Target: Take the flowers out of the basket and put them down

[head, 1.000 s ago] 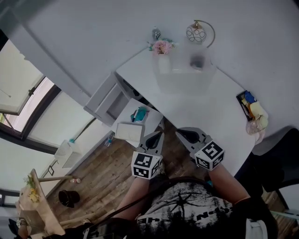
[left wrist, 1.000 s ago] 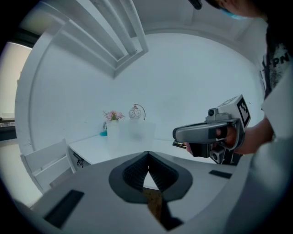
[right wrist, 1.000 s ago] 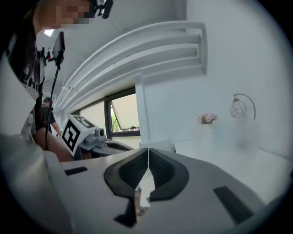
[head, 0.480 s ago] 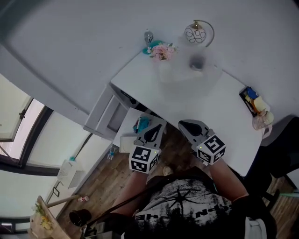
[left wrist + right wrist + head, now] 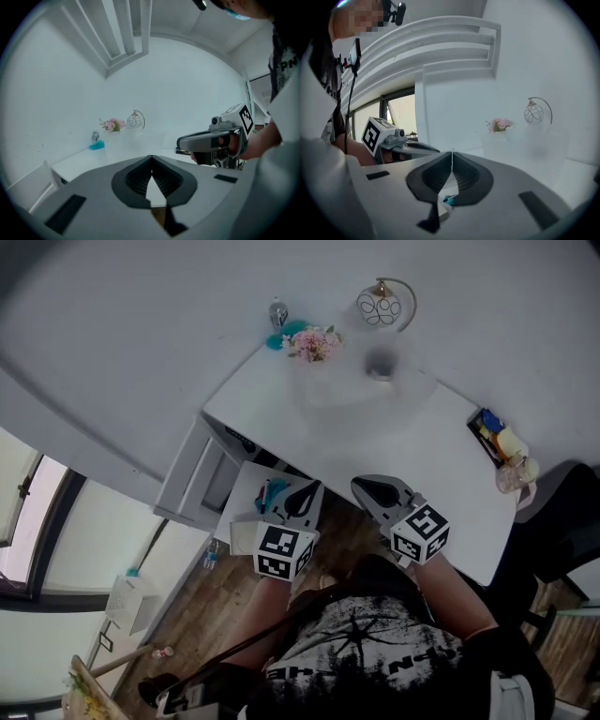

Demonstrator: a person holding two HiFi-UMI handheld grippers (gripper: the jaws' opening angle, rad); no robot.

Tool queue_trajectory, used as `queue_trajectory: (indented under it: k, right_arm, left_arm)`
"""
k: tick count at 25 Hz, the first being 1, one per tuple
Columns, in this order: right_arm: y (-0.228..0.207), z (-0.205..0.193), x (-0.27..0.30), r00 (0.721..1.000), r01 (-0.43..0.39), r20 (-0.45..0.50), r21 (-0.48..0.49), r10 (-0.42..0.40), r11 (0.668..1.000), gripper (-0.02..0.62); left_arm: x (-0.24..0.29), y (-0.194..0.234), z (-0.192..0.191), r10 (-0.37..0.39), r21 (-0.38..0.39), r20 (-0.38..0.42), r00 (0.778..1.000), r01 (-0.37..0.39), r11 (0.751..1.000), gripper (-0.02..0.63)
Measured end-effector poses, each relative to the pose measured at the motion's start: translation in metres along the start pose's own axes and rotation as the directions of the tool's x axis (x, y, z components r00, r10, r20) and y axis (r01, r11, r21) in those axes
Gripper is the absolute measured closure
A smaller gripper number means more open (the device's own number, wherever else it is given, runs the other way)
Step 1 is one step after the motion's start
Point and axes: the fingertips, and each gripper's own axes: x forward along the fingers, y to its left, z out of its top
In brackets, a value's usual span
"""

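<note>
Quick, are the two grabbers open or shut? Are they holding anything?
Left gripper: shut, holding nothing.
Right gripper: shut, holding nothing.

White surface (image 5: 441, 446) set against a white wall, with a few things along its far and right sides.
At the far corner, pink flowers (image 5: 312, 343) stand at the left end of a pale box (image 5: 356, 390). A teal dish (image 5: 281, 337) sits just beside them, and a round wire ornament (image 5: 380, 306) stands near the wall. A dark tray (image 5: 489, 439) of colourful small items lies at the right edge, well apart.
</note>
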Motion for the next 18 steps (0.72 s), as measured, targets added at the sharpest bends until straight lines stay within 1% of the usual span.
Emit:
queue_trajectory:
  k: [5, 13, 18]
  right_arm:
    - [-0.015, 0.014, 0.012, 1.0, 0.002, 0.004, -0.052, -0.002, 0.999, 0.577]
    - [-0.053, 0.027, 0.048, 1.0, -0.023, 0.013, -0.062, 0.024, 0.998, 0.577]
    - [-0.085, 0.051, 0.075, 0.999, -0.044, 0.021, -0.072, 0.046, 0.996, 0.577]
  left_arm:
    - [0.012, 0.009, 0.009, 0.007, 0.023, 0.005, 1.0, -0.007, 1.0, 0.595]
    - [0.048, 0.046, 0.033, 0.033, 0.015, 0.023, 0.999, -0.033, 0.999, 0.595]
    - [0.08, 0.073, 0.051, 0.041, 0.002, 0.016, 0.999, -0.041, 0.999, 0.595]
